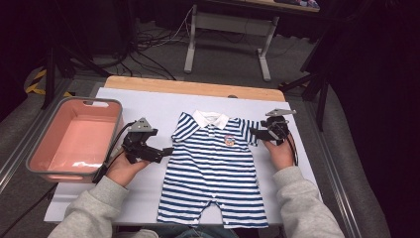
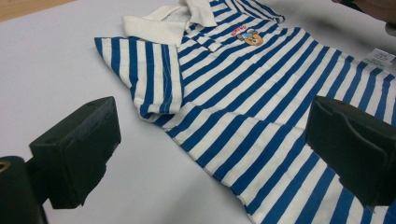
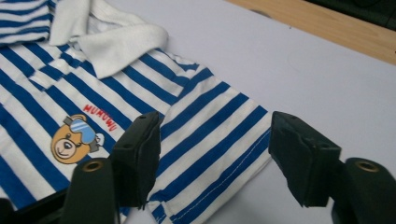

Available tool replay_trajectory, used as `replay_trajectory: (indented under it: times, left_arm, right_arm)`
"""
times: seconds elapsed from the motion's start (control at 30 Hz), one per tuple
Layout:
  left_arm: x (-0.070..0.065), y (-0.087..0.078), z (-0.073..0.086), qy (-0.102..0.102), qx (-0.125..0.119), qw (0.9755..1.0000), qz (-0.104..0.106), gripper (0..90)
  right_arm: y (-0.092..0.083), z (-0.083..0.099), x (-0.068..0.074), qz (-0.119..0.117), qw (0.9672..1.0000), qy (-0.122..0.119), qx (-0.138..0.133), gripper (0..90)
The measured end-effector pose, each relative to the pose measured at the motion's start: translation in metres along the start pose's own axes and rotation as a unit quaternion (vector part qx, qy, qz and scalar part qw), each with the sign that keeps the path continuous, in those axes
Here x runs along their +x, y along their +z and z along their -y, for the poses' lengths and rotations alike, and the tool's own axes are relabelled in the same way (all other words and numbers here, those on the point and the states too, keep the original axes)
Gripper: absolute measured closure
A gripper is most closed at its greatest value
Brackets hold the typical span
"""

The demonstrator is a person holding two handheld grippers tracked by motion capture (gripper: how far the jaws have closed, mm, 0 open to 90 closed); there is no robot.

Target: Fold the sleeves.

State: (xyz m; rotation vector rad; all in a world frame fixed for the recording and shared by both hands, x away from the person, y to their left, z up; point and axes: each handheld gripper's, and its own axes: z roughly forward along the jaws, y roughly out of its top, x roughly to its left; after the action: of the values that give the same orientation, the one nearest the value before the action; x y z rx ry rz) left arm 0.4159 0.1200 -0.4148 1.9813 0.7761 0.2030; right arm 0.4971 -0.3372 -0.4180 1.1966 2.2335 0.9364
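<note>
1. High view looks forward and down over the table (image 1: 148, 99).
2. Left gripper view sits close, facing the striped romper (image 2: 261, 107).
3. Right gripper view, closer, shares its bear patch (image 3: 74, 140).

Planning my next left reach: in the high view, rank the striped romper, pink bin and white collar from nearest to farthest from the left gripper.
1. Striped romper, touching or nearly so, beside the left gripper.
2. White collar, beyond it at the romper's top.
3. Pink bin, opposite side; its near wall rivals the collar.
</note>
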Motion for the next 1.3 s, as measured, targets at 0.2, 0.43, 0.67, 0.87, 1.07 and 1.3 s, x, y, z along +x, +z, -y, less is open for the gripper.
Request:
replay_trajectory:
  times: [0.2,0.43,0.67,0.87,1.07,1.3]
  left_arm:
    - [-0.001,0.000,0.000,0.002,0.001,1.0000,0.001,4.5]
    - [-0.002,0.001,0.000,0.005,0.002,1.0000,0.001,4.5]
    - [-0.001,0.001,0.000,0.005,0.002,1.0000,-0.003,4.5]
    - [-0.001,0.003,0.001,0.003,0.005,1.0000,-0.004,4.5]
    - [-0.001,0.002,0.001,0.003,0.003,1.0000,-0.006,4.5]
    - [-0.001,0.002,0.001,0.005,0.002,0.9999,-0.009,4.5]
  right_arm:
    - [0.011,-0.001,-0.003,0.025,0.9994,0.007,0.024,42.2]
    - [0.020,0.003,-0.012,0.043,0.9972,0.027,0.055,48.2]
    - [0.024,0.007,-0.015,0.037,0.9957,0.036,0.077,56.0]
    - [0.024,0.007,-0.017,0.005,0.9948,0.061,0.081,74.0]
    - [0.023,0.004,-0.013,0.001,0.9953,0.047,0.084,86.3]
    - [0.009,-0.005,-0.007,-0.002,0.9981,0.038,0.048,86.1]
